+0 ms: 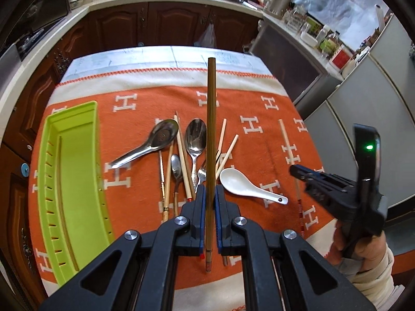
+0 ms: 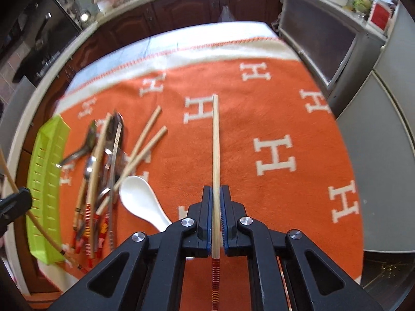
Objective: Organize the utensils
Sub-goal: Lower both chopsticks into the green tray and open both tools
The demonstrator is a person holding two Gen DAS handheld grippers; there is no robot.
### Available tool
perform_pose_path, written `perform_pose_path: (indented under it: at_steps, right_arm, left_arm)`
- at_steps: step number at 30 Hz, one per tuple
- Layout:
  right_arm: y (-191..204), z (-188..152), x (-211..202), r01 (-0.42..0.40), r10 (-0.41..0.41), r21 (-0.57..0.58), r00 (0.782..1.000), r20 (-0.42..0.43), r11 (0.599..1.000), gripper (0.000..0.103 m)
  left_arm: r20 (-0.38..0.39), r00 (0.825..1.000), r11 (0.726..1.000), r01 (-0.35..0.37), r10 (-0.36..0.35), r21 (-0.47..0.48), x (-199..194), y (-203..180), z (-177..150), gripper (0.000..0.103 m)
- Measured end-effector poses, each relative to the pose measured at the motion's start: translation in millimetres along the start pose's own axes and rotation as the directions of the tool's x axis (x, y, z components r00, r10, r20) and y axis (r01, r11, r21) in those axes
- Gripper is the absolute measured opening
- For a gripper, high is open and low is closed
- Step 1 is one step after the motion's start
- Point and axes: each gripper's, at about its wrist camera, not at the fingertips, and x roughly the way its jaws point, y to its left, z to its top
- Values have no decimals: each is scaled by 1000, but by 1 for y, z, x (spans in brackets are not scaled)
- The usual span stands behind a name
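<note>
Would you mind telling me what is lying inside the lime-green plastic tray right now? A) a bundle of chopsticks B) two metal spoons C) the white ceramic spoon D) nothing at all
D: the lime-green plastic tray shows only its bare floor, while the white ceramic spoon, the large metal spoon and the loose chopsticks all lie on the orange blanket beside it.

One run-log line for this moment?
left gripper: shut on dark chopstick | right gripper: shut on pale chopstick | green tray: empty | spoons, fork: on cloth
</note>
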Motion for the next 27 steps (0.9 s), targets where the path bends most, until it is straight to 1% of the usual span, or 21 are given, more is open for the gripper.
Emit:
perform_pose_path:
  at_steps: [3,6,10,13,16,18,22,25,27]
  right_arm:
    - [-1,-3,-28,-27,27,11,999,42,1000,5]
    - [6,-7,-59,-83,83,3,994,75,997,5]
    - [36,-10,-89,-195,198,-49,977,80,980,5]
    - [72,-14,-99,-263,269,-99,961,57,960,5]
    - [115,-17,-104,-314,321,-158,947,15,936,5]
    - [144,-18,-103,-345,348,-187,937,-17,920,5]
    - [203,-14,-94,-409,400,-195,913,-85,892,5]
    - [249,-6,-79,-435,417,-190,900,-128,880,5]
    - [270,-2,-65,-454,431,-184,889,-154,872,5]
  left_arm:
    - [28,1000,1000,9,-9,0,-16,1,-5,4]
    - [58,998,1000,13,-13,2,-34,5,-12,4]
    - [98,995,1000,-6,7,-15,-65,19,-24,4]
    - [127,991,999,-30,35,-40,-89,34,-30,4]
    - [145,985,994,-85,95,-72,-109,55,-32,4]
    - [138,981,987,-120,135,-107,-117,74,-33,4]
    - [109,976,970,-168,188,-175,-121,112,-34,4]
    - [87,972,958,-195,218,-211,-114,138,-32,4]
    - [71,972,950,-202,225,-238,-106,157,-28,4]
